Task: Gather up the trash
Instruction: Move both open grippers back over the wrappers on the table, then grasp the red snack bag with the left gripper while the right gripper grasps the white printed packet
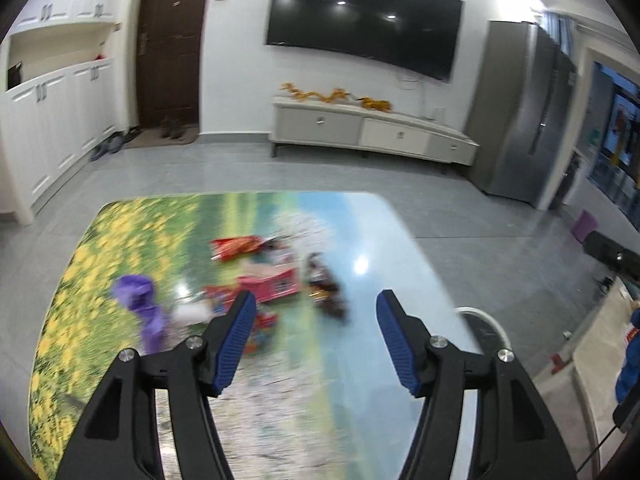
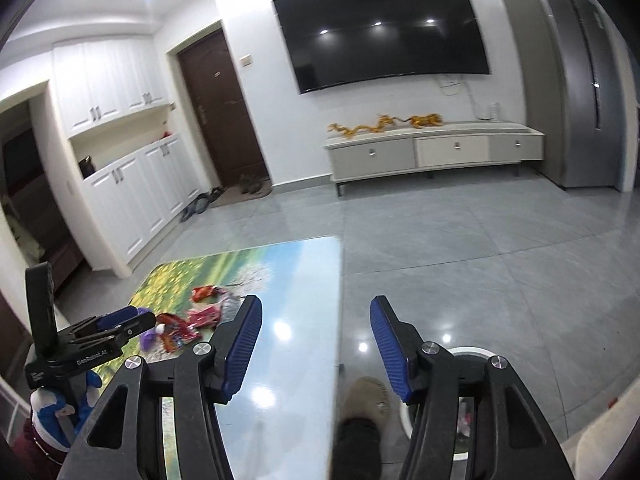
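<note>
A pile of trash lies on the picture-printed table (image 1: 280, 392): a red snack bag (image 1: 236, 247), a pink carton (image 1: 276, 285), a dark brown wrapper (image 1: 326, 286), a purple crumpled wrapper (image 1: 140, 300) and a white scrap (image 1: 192, 312). My left gripper (image 1: 316, 304) is open and empty, above the table just short of the pile. My right gripper (image 2: 316, 312) is open and empty, over the table's right edge. The pile also shows in the right wrist view (image 2: 188, 320), with the left gripper (image 2: 120, 322) beside it. A white bin (image 2: 472, 396) stands on the floor under the right gripper.
The bin's rim (image 1: 486, 320) sits by the table's right edge. A slippered foot (image 2: 366, 400) stands beside the table. A TV cabinet (image 1: 372, 128), a wall TV (image 1: 360, 20), a fridge (image 1: 520, 112) and white cupboards (image 1: 52, 120) line the room. Grey tiled floor (image 2: 460, 240) lies beyond the table.
</note>
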A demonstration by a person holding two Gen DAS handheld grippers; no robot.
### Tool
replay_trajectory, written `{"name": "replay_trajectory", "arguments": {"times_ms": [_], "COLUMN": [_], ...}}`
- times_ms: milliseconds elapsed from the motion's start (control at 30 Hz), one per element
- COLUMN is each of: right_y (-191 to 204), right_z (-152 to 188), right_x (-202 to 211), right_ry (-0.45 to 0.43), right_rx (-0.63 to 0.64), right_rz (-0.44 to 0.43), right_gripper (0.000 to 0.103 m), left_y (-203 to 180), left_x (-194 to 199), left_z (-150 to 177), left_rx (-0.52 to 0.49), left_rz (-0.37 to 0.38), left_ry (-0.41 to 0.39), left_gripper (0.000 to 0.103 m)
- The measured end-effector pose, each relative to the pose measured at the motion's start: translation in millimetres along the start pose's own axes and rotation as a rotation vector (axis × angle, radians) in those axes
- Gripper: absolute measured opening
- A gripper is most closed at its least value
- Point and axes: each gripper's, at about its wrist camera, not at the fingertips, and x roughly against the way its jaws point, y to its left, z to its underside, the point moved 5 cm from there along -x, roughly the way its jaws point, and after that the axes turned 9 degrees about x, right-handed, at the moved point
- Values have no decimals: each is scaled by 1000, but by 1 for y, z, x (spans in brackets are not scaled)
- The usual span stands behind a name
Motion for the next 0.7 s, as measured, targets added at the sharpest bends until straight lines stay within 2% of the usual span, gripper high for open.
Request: {"name": "replay_trajectory", "arguments": {"times_ms": [267,700], "right_y": [54,100], "right_z": [0,23], "right_x": [-67,-190], "right_ry": [90,247], "right_rx": [64,96], "right_rz": [-101,-233], "right_gripper": [54,54], "left_y": [50,71], "left_x": [-35,-95], "left_z": [10,8], "left_rx": [68,88], "left_rz": [-69,-108], "left_ry": [48,108], "left_gripper": [61,61]}}
